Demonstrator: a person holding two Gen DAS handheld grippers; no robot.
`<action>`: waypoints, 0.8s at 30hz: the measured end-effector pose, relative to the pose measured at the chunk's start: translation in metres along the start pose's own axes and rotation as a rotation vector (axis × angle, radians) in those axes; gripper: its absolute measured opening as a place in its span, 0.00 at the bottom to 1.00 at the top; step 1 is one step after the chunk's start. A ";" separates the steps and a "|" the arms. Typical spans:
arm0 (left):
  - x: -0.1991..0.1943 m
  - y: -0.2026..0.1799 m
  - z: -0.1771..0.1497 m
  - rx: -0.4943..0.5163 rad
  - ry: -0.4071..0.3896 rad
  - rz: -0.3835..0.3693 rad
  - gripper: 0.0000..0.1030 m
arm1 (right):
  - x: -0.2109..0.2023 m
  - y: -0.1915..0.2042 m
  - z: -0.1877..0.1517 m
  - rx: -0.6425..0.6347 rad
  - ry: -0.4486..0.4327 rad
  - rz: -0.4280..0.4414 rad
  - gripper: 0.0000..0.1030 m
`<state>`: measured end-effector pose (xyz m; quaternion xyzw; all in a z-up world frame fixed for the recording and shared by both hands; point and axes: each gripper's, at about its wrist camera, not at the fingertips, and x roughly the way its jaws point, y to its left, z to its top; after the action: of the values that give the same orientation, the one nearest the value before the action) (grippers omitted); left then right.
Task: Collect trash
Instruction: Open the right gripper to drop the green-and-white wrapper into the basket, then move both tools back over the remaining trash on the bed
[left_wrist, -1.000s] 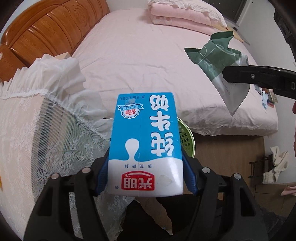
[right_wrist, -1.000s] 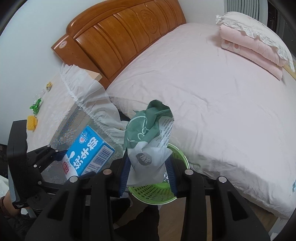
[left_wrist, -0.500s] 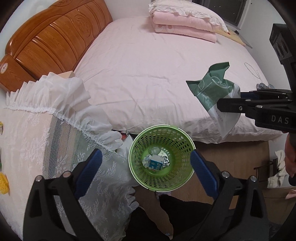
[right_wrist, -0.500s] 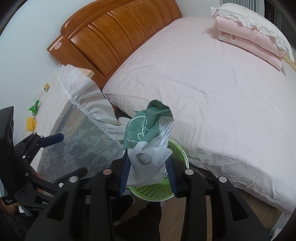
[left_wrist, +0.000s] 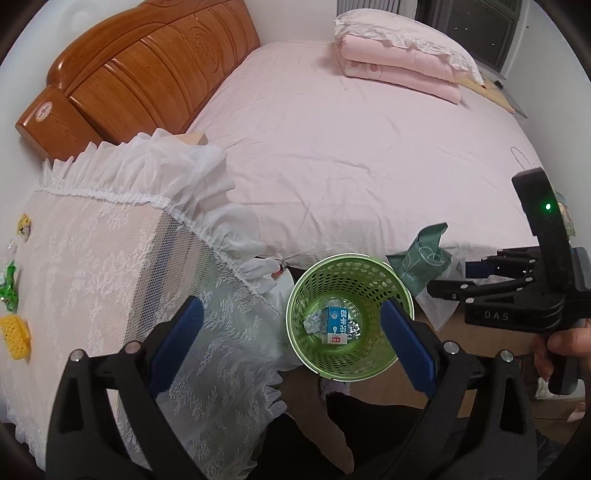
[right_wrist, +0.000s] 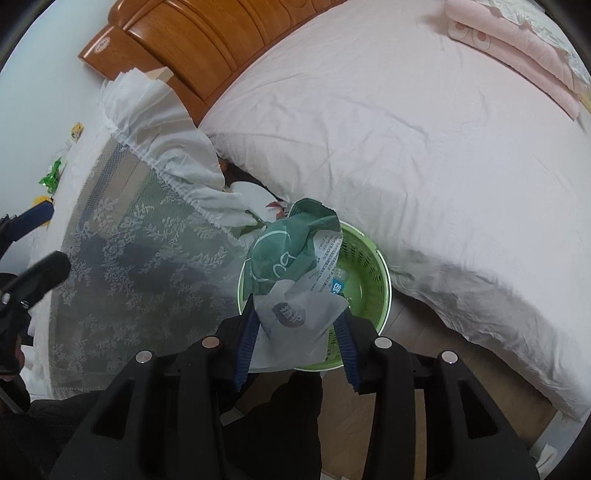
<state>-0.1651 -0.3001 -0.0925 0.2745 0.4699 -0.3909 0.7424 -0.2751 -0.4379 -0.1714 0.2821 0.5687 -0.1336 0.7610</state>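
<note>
A green mesh basket (left_wrist: 391, 288) stands on the floor between the bed and the lace-covered nightstand. The blue and white milk carton (left_wrist: 336, 325) lies at its bottom among crumpled foil. My left gripper (left_wrist: 291, 345) hangs wide open above the basket with nothing between its pads. To its right, my right gripper (left_wrist: 450, 275) carries a crumpled green and white plastic bag (left_wrist: 421, 262). In the right wrist view the bag (right_wrist: 295, 266) sits between the blue pads directly over the basket (right_wrist: 369, 266). The right gripper (right_wrist: 297, 332) has its jaws opening, with both pads still touching the bag.
On the lace-covered nightstand (left_wrist: 92, 258) lie a yellow foam net (left_wrist: 14, 336), a green wrapper (left_wrist: 9, 284) and a small yellow scrap (left_wrist: 24, 223). The pink bed (left_wrist: 369, 147) with wooden headboard (left_wrist: 147, 74) and folded quilt (left_wrist: 399, 66) fills the back. Wooden floor lies below.
My left gripper opened and the milk carton dropped into the basket; the gripper then rose. My right gripper came down over the basket with the bag, and its jaws widened slightly.
</note>
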 end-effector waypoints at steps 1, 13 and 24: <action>-0.001 0.005 -0.001 -0.012 0.001 0.004 0.89 | 0.006 0.001 -0.002 -0.001 0.010 0.001 0.50; -0.002 0.044 -0.013 -0.130 0.021 0.041 0.90 | 0.017 -0.001 -0.003 0.024 0.016 -0.058 0.84; -0.005 0.054 -0.016 -0.158 0.014 0.048 0.90 | 0.007 0.010 0.007 0.016 0.000 -0.092 0.93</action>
<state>-0.1289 -0.2561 -0.0921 0.2289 0.4976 -0.3329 0.7675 -0.2620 -0.4326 -0.1742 0.2619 0.5797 -0.1730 0.7519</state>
